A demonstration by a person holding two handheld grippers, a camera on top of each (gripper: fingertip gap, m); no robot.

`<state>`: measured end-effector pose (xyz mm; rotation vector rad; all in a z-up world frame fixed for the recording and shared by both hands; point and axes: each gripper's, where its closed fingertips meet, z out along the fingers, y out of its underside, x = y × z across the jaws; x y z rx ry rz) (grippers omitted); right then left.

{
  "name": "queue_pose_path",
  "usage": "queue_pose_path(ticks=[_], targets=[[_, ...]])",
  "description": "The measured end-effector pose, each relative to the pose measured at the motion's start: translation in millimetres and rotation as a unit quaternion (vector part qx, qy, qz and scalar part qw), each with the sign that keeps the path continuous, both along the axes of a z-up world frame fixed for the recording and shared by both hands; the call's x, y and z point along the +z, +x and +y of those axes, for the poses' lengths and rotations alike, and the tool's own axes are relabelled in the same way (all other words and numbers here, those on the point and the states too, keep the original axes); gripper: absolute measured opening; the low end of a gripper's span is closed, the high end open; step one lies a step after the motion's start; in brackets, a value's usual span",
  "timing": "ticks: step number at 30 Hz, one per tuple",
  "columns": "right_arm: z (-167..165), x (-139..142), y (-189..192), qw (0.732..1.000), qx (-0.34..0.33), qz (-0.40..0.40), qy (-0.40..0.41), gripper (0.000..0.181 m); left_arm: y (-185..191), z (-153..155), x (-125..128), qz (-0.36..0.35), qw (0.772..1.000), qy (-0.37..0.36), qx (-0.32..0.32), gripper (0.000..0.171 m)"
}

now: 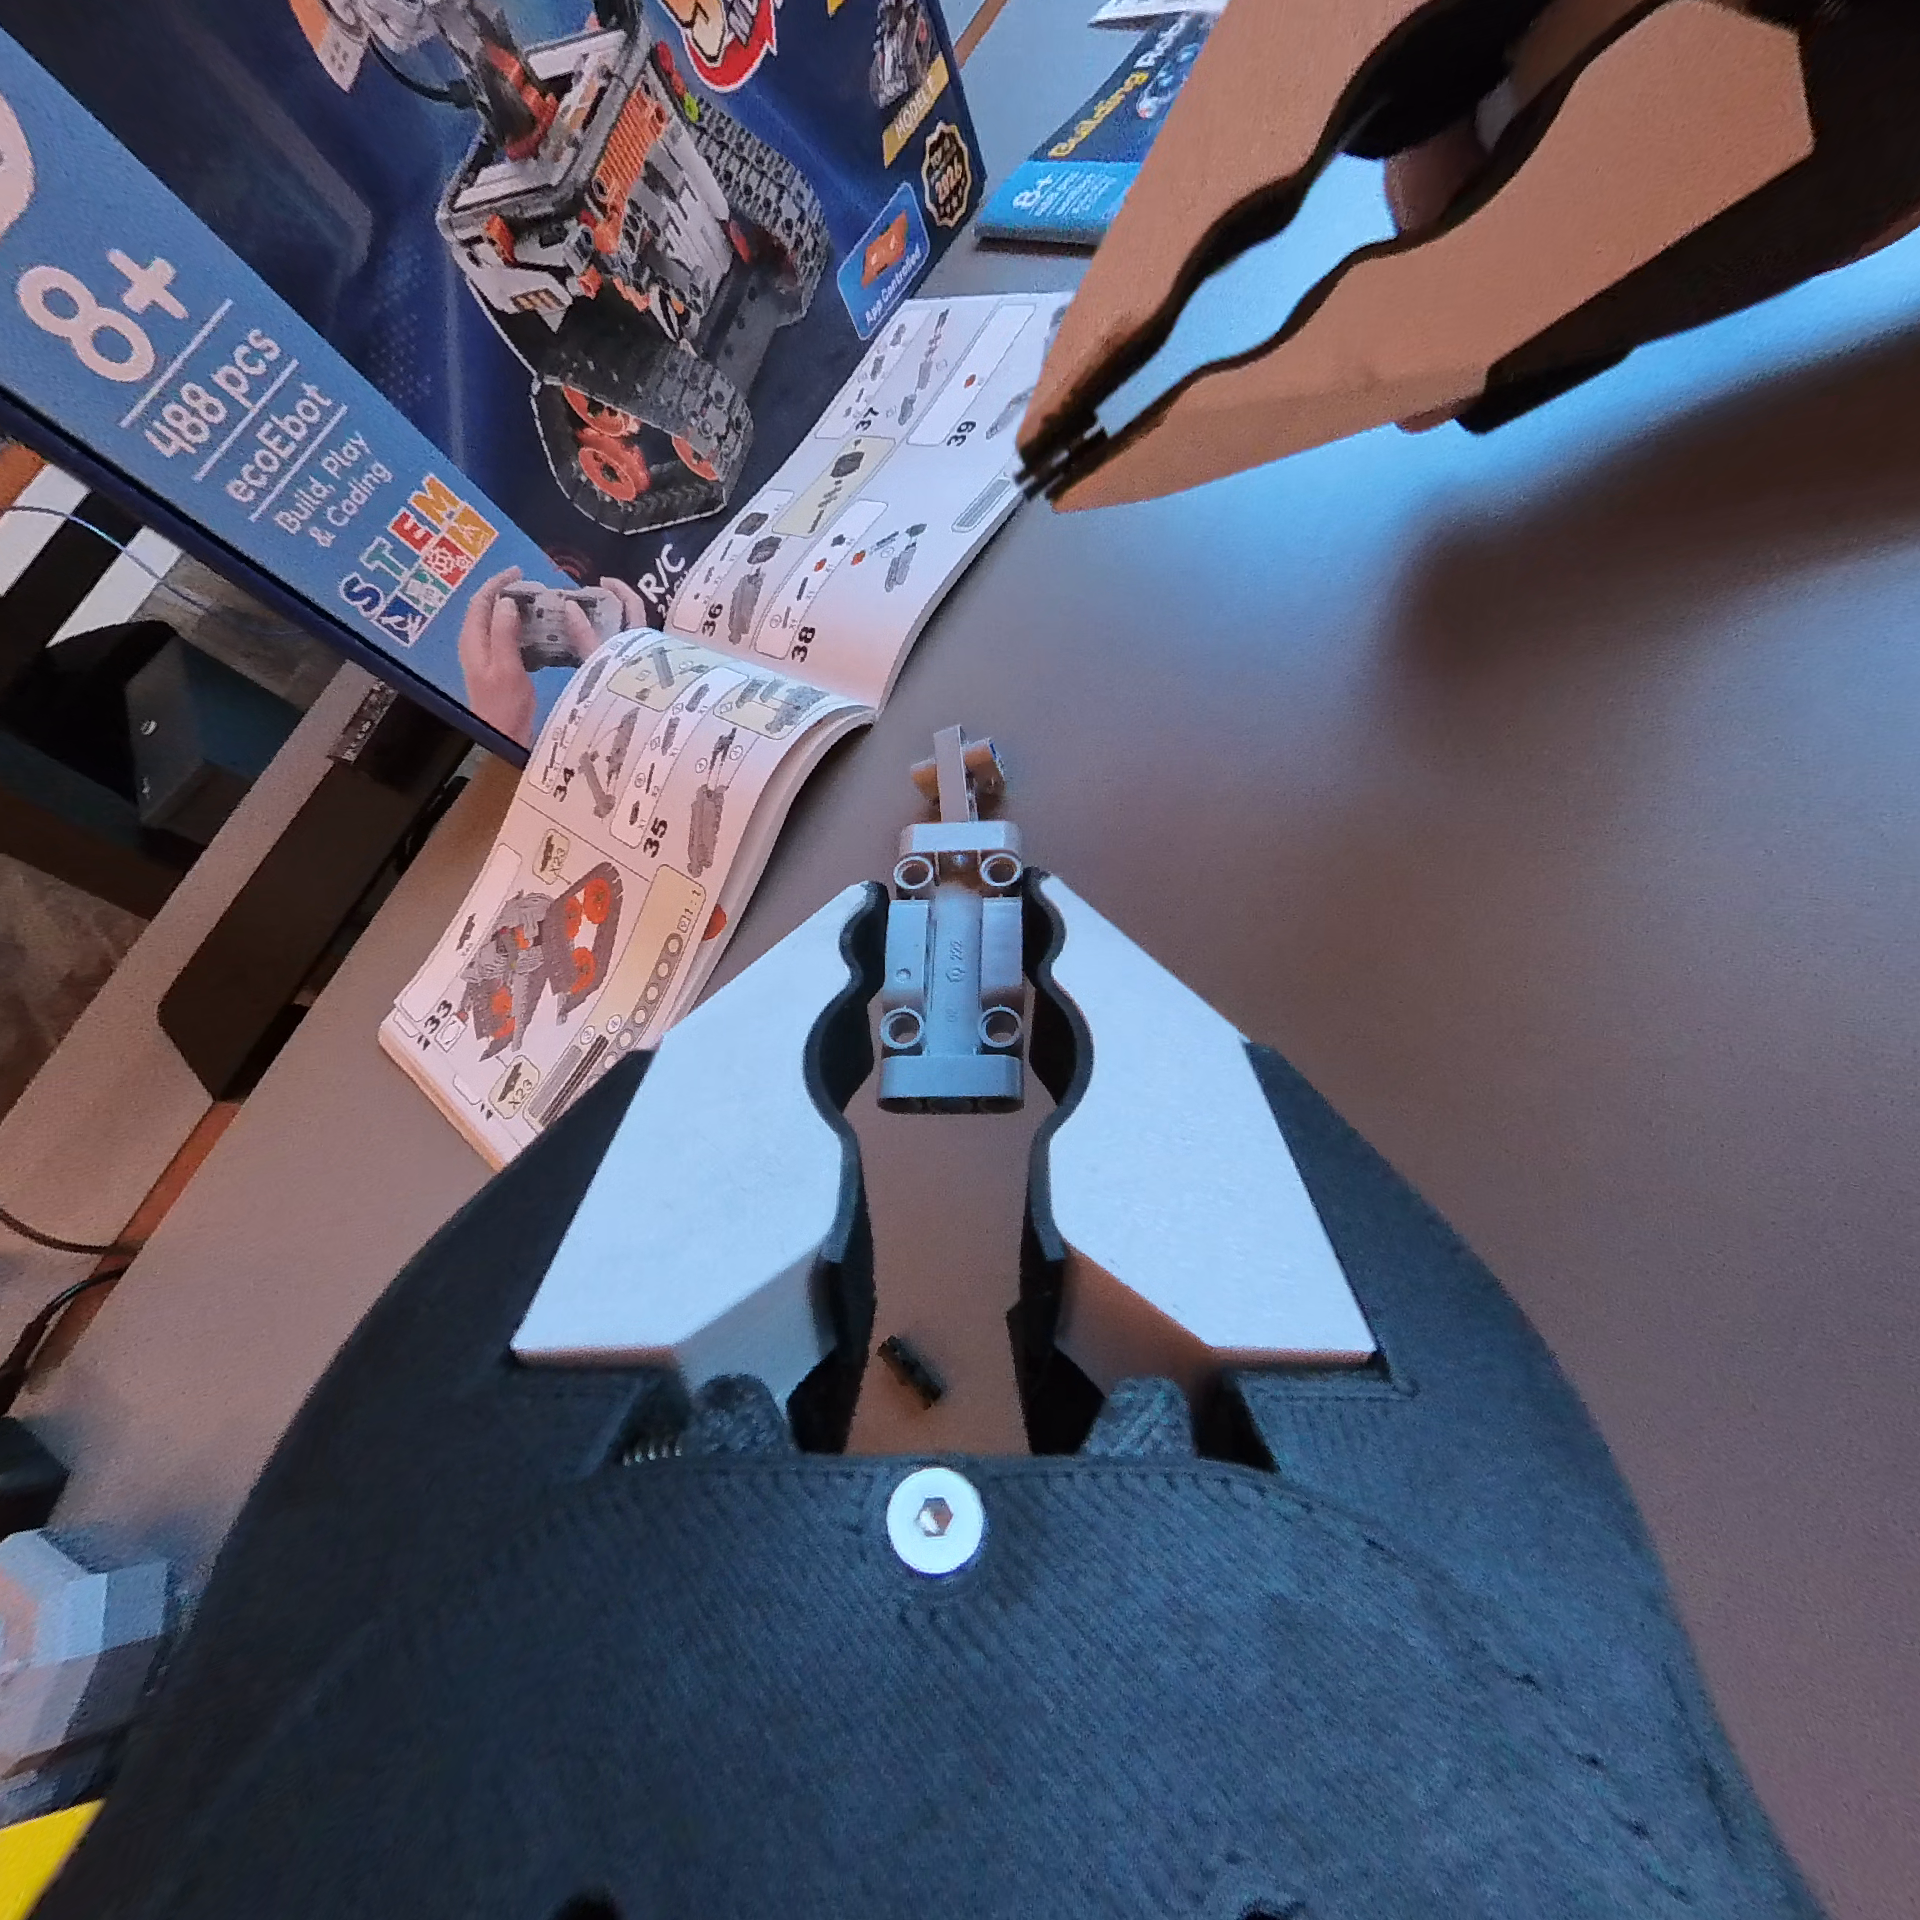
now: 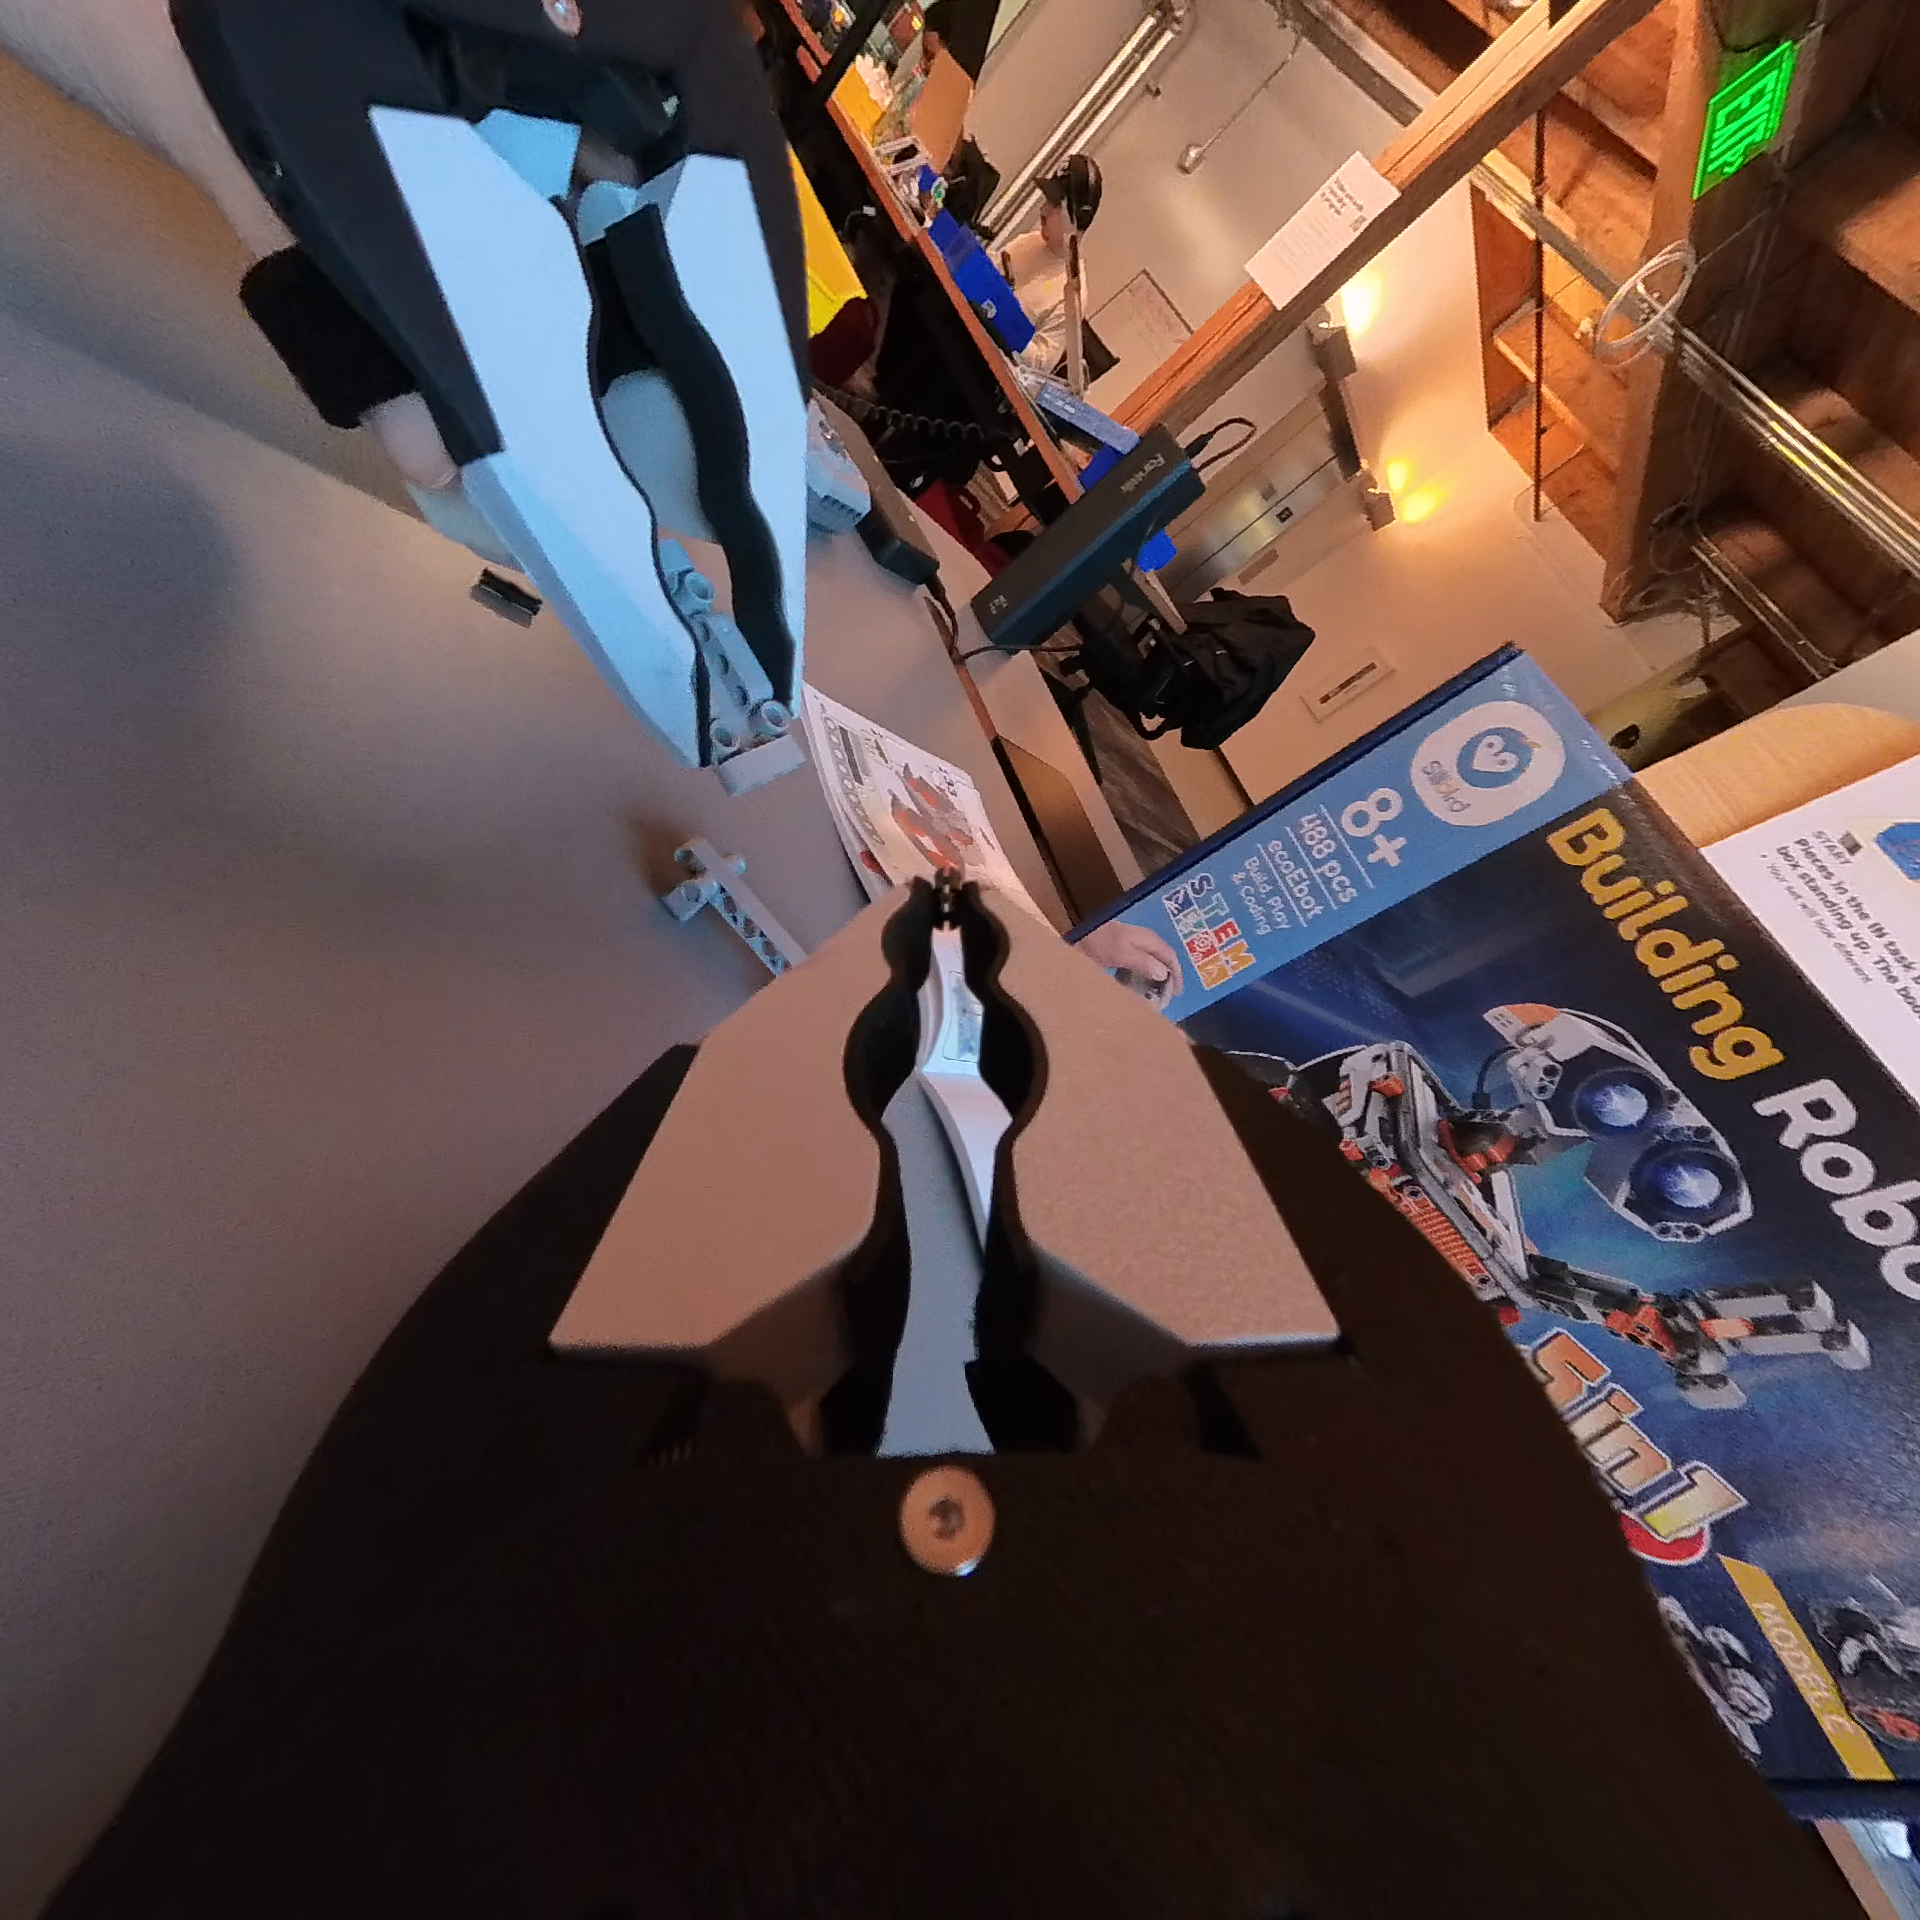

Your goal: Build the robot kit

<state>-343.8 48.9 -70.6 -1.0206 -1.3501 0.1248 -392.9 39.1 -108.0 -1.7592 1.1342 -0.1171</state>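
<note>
My left gripper [image 1: 953, 904] is shut on a grey building-block frame piece [image 1: 951, 977] and holds it above the brown table [image 1: 1455, 935]. A small grey beam assembly [image 1: 961, 774] lies on the table just beyond it. My right gripper [image 2: 945, 906] is shut on a small black pin [image 2: 948, 894]. It also shows in the left wrist view [image 1: 1055, 462], up and to the right, above the booklet's edge. The right wrist view shows the left gripper [image 2: 743, 727] with the grey piece [image 2: 717, 644] at upper left, above the grey beam [image 2: 727, 904].
An open instruction booklet [image 1: 675, 810] lies left of the held piece, against a large blue toy box [image 1: 520, 260]. A loose black pin [image 1: 909, 1371] lies on the table under my left gripper. The box [image 2: 1558, 1143] fills the right. A person is at a bench far behind. My right fingertips sit around 7 cm from my left ones.
</note>
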Motion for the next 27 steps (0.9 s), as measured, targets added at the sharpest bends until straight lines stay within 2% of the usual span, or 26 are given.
queue_pose_path(ticks=[6, 10, 17, 22, 27], targets=[[-5, -6, -6, 0.999, 0.003, -0.028, -0.022, 0.005, -4, 2, -3, -0.008, 1.000, -0.018, 0.013, 0.024], [-20, -2, -15, 0.998, 0.031, -0.021, -0.042, 0.005, -3, 1, -6, -0.005, 1.000, -0.023, 0.009, 0.024], [-30, -27, -19, 0.994, 0.070, -0.066, -0.055, 0.004, 4, -6, -11, 0.009, 0.999, -0.031, -0.014, 0.024], [-35, -27, -22, 0.992, 0.092, -0.057, -0.069, 0.004, 14, -13, -17, 0.021, 0.998, -0.033, -0.038, 0.024], [-45, -36, -25, 0.987, 0.118, -0.083, -0.075, 0.004, 23, -19, -25, 0.044, 0.997, -0.031, -0.058, 0.024]])
